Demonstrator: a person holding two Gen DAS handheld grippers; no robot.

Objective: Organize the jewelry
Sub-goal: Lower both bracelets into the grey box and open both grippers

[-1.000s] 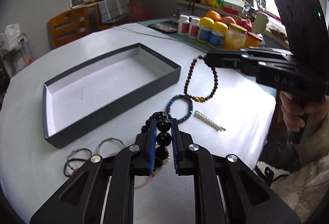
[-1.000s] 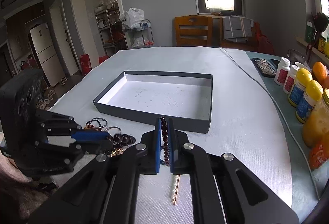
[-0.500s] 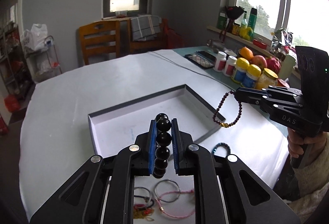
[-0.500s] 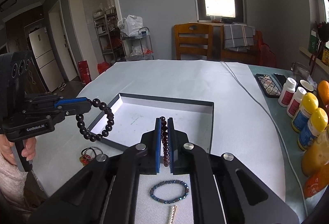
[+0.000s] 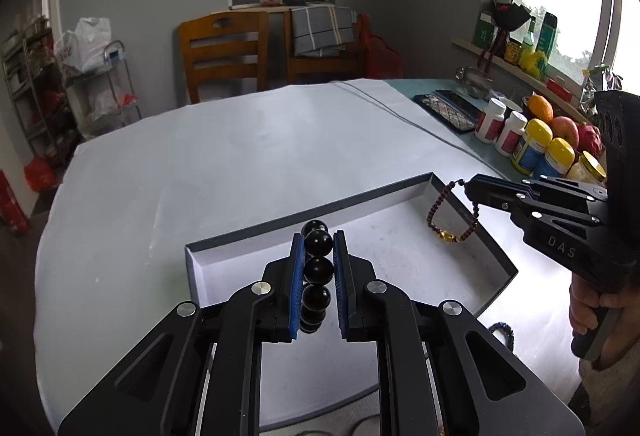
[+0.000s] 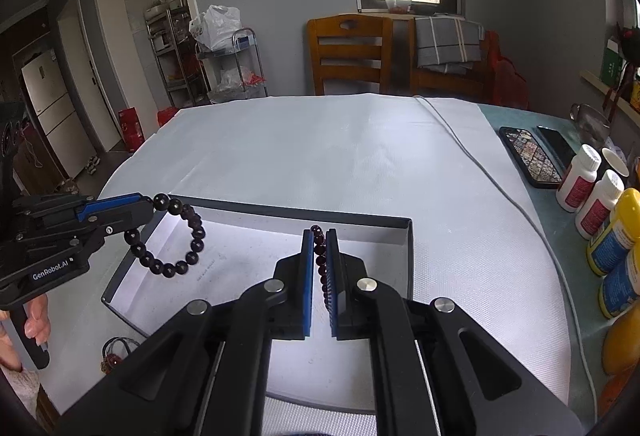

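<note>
Two bracelets: both off the counter [image 5: 240, 156], one in each of your grippers.
Left gripper [image 5: 318, 268]: jaws clamped on the black bead bracelet [image 6: 176, 236], which hangs over the box's left end.
Right gripper [image 6: 319, 264]: jaws clenched on the dark red bead bracelet [image 5: 452, 216], gold charm at the bottom, dangling over the box's right end.
Grey box [image 5: 360, 204]: white floor bare.
Blue bracelet [image 5: 505, 332]: on the counter, just outside the box.
</note>
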